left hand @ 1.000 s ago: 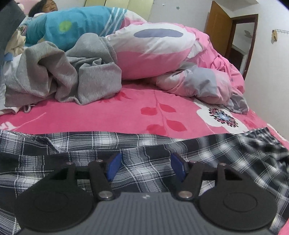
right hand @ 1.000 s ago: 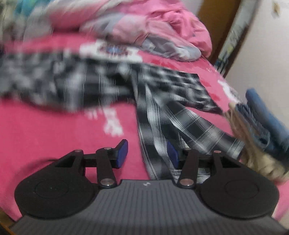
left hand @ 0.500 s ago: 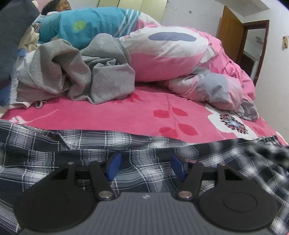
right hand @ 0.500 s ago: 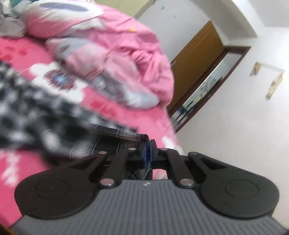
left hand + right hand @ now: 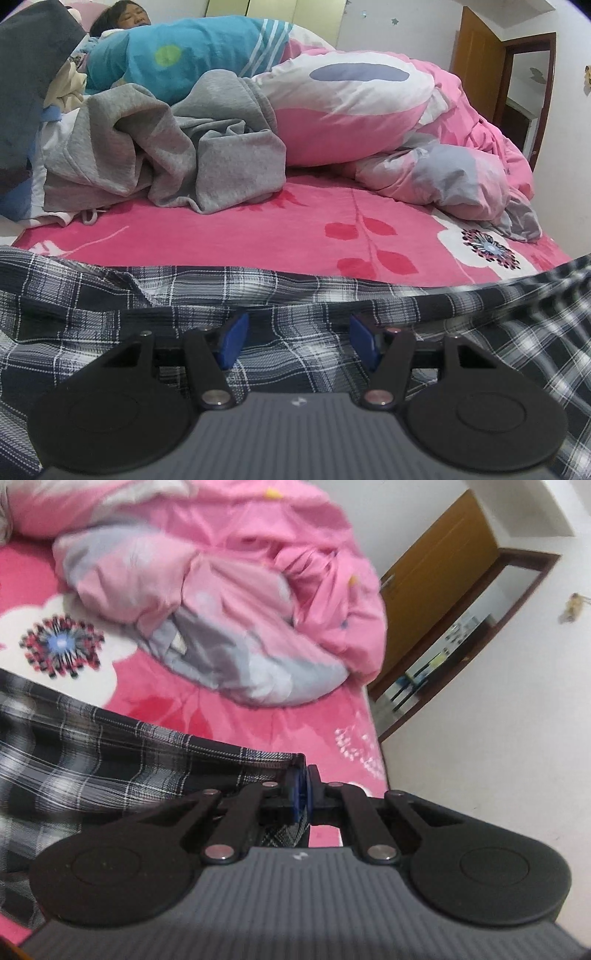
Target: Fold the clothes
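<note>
R jaws: squeezed tight on a corner of the plaid shirt (image 5: 92,753); blue pads (image 5: 295,794) pressed together w/ the hem edge between them.
R gripper (image 5: 303,790): holds that corner up off the bed; cloth runs from it down to the left.
L jaws: about half open, nothing pinched; blue pads (image 5: 232,341) apart w/ plaid cloth lying under the gap.
L gripper (image 5: 297,341): low over the shirt, pointing down a bit. Can't tell if the tips touch the cloth.
Plaid shirt (image 5: 147,302): black, grey & white checks, spread across the near side of the bed; in the L view its right end looks blurry & lifted.
Bed sheet (image 5: 258,236): bright pink w/ red leaves & a white flower; bare strip just past the shirt.
Grey hoodie (image 5: 166,158): bunched up far left on the bed, well apart from the shirt.
Pink quilt (image 5: 229,590): big rumpled heap, pink, white & grey, on the far side, right of the hoodie.
Person (image 5: 177,55): lying at the far end, blue top, behind the hoodie.
Door (image 5: 436,583): brown wood, far right, by the white wall.
</note>
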A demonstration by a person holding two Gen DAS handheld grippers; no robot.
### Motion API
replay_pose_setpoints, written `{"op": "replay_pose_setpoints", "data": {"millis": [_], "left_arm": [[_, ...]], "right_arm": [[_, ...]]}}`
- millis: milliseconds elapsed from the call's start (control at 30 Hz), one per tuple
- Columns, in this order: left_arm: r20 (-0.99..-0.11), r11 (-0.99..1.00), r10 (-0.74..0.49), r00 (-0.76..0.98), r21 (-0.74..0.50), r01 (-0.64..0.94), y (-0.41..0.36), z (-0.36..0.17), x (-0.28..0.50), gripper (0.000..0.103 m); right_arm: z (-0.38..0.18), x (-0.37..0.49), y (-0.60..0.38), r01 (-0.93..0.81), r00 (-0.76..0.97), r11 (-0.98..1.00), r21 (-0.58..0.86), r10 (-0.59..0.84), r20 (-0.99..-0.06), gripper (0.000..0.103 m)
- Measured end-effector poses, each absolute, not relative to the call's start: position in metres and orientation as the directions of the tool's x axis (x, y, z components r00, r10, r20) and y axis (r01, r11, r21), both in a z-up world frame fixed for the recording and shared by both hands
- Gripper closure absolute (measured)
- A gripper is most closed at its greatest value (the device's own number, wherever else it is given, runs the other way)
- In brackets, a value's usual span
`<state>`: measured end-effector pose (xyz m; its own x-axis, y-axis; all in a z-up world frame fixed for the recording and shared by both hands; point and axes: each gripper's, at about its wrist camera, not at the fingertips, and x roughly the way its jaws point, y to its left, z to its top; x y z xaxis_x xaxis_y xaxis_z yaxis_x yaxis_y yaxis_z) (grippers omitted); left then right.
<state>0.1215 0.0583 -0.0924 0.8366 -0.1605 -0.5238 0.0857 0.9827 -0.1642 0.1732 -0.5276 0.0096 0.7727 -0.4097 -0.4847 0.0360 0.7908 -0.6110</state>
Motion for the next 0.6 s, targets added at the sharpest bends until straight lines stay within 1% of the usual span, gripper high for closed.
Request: {"op": "replay_pose_setpoints", "data": {"millis": [167, 267, 333, 600], "left_arm": [[-0.524, 0.984, -0.152, 0.838, -0.160, 0.078, 0.059, -0.093, 0.122, 0.043], [-0.524, 0.984, -0.150, 0.838, -0.162, 0.075, 0.059, -0.093, 0.122, 0.043], [-0.523, 0.984, -0.147, 0.839, -0.165, 0.070, 0.060, -0.093, 0.122, 0.045], [-0.524, 0.984, -0.144, 0.839, -0.168, 0.064, 0.062, -0.093, 0.122, 0.045]], "right_arm": [[-0.026, 0.207, -0.530, 0.001, 0.731, 0.775, -0.632, -0.432, -0.528, 0.101], [-0.044, 0.219, -0.532, -0.007, 0.716, 0.765, -0.644, -0.446, -0.538, 0.101], [-0.053, 0.225, -0.533, -0.009, 0.710, 0.756, -0.655, -0.456, -0.536, 0.101], [-0.059, 0.248, -0.532, -0.023, 0.714, 0.744, -0.668, -0.455, -0.532, 0.101]]}}
